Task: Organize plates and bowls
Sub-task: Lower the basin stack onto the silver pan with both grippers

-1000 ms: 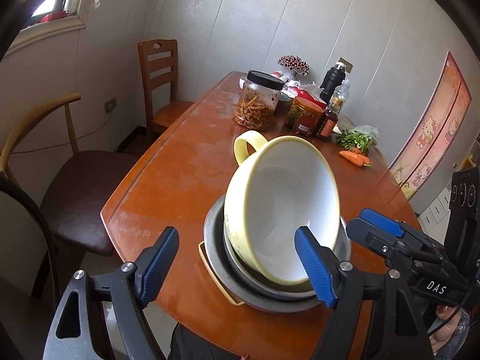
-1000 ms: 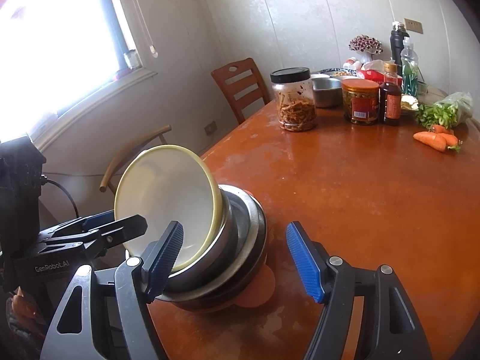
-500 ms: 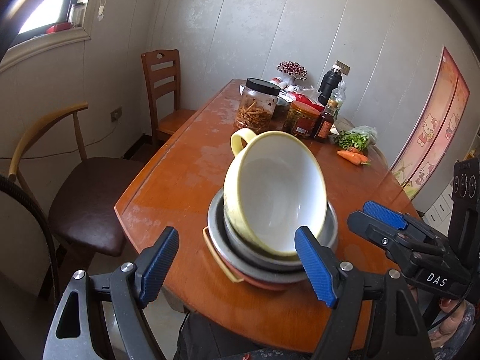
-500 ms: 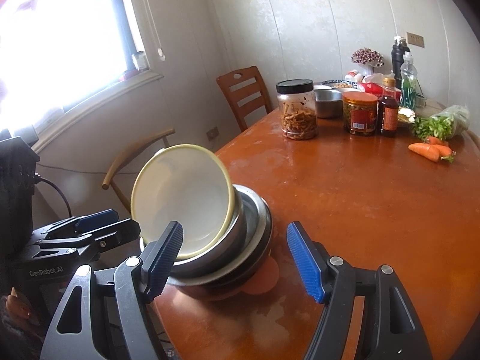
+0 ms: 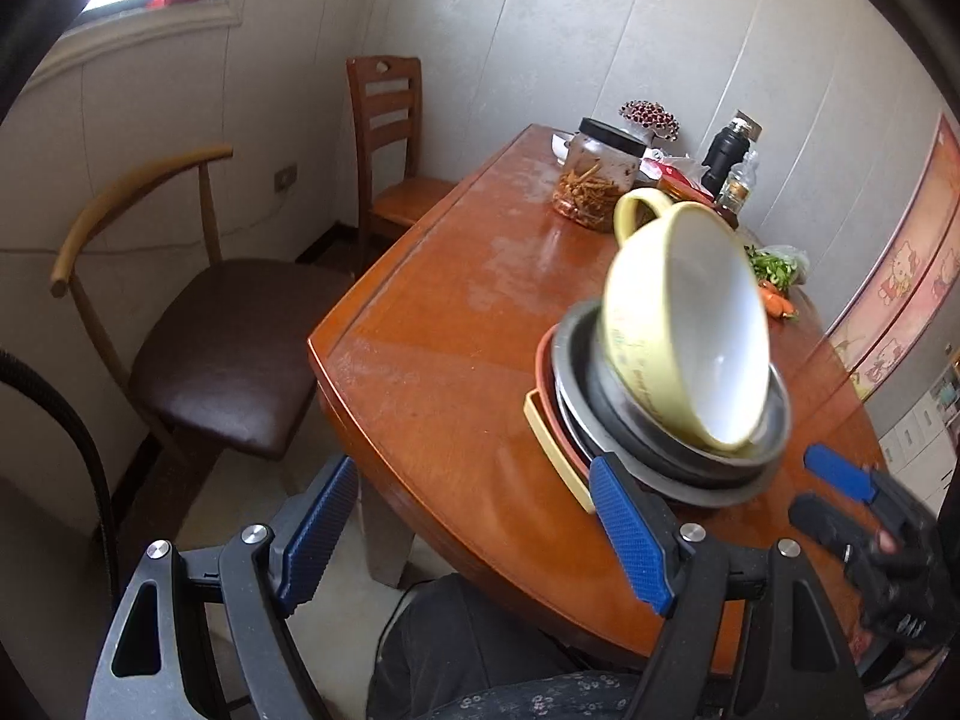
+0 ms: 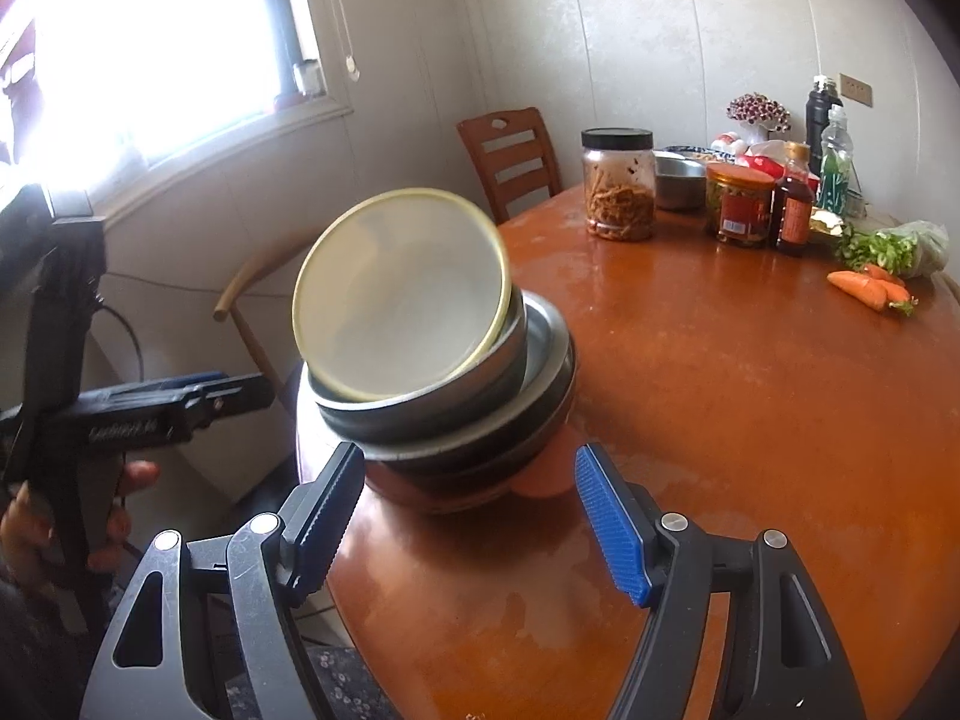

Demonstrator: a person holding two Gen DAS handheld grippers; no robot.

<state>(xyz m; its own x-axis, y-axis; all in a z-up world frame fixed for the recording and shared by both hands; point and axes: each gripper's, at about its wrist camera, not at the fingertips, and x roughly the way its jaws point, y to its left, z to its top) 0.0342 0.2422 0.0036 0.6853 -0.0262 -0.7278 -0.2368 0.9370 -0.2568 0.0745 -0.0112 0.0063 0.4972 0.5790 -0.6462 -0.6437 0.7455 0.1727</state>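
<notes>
Orange-brown lacquer covers the dining table (image 6: 750, 390), which stands against pale panelled walls with two chairs on its window side. At the near edge sits a stack: a yellow handled bowl (image 5: 684, 324) tilted on its side, white interior bare, resting in a steel bowl (image 6: 480, 378), which nests in wider steel plates (image 6: 540, 420) over a red plate (image 5: 549, 384) and a yellow tray (image 5: 552, 450). My left gripper (image 5: 474, 534) hangs just short of the stack, jaws wide apart, holding nothing. My right gripper (image 6: 468, 528) faces the stack's other side, jaws equally wide, also holding nothing. At the far end, a black-lidded jar (image 6: 618, 186) holds brown strips about half-way up; a red-lidded jar (image 6: 739, 204) holds a dark preserve. Beside them stand a steel basin (image 6: 678, 180), contents not visible, sauce bottle (image 6: 795, 207) and carrots (image 6: 870, 288).
</notes>
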